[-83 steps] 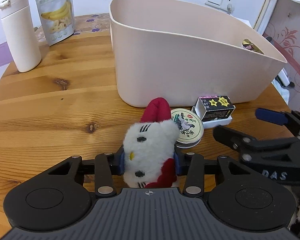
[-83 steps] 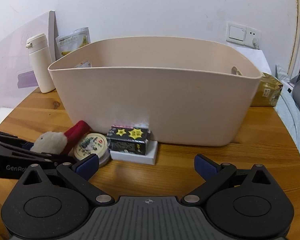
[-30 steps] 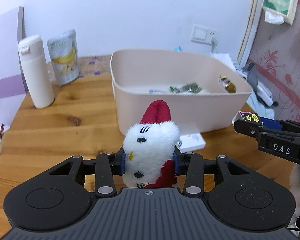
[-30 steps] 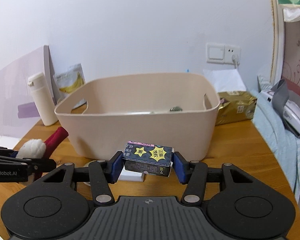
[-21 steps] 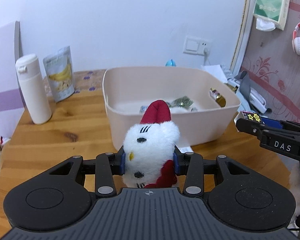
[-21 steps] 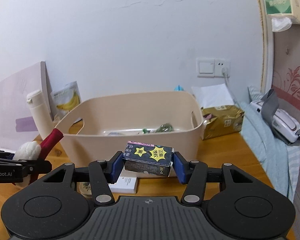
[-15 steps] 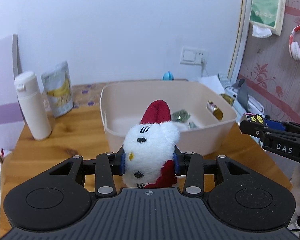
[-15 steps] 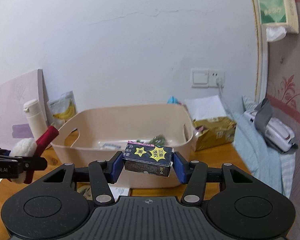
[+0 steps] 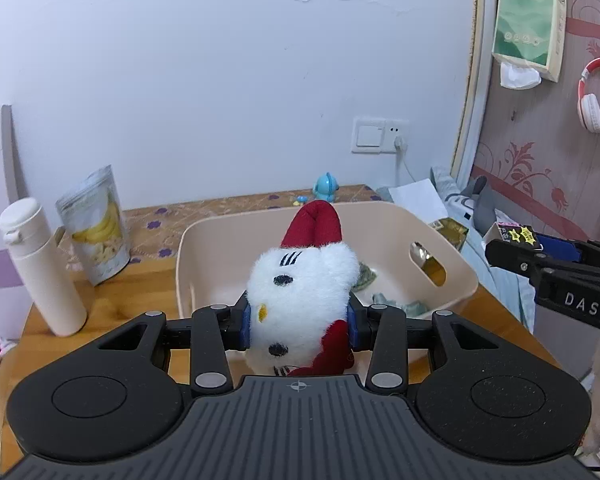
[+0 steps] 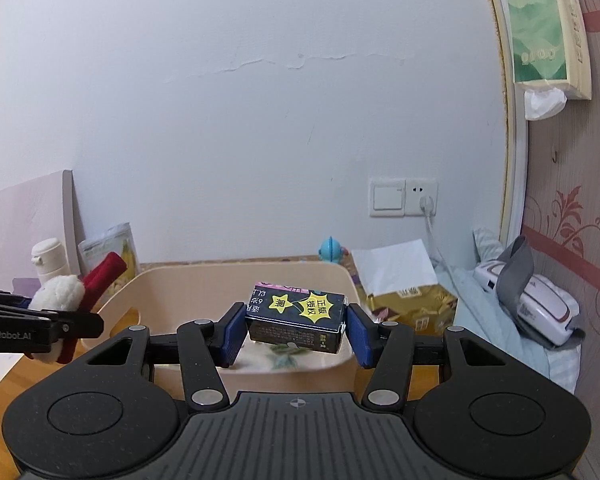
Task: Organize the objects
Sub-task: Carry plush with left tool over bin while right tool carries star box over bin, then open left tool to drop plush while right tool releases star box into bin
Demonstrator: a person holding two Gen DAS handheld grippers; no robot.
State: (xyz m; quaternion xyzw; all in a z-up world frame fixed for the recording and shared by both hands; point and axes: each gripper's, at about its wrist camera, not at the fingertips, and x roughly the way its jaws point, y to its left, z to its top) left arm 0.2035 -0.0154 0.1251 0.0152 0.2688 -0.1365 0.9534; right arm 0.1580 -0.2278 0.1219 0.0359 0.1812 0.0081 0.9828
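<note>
While small packets lie in the tub [image 9: 456,268], tools grip plush [image 9: 300,300] and box [image 10: 296,318].

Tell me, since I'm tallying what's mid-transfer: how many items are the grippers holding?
2. The plush is clamped in the left gripper; the box is in the right gripper. Both are above the bin.
</note>
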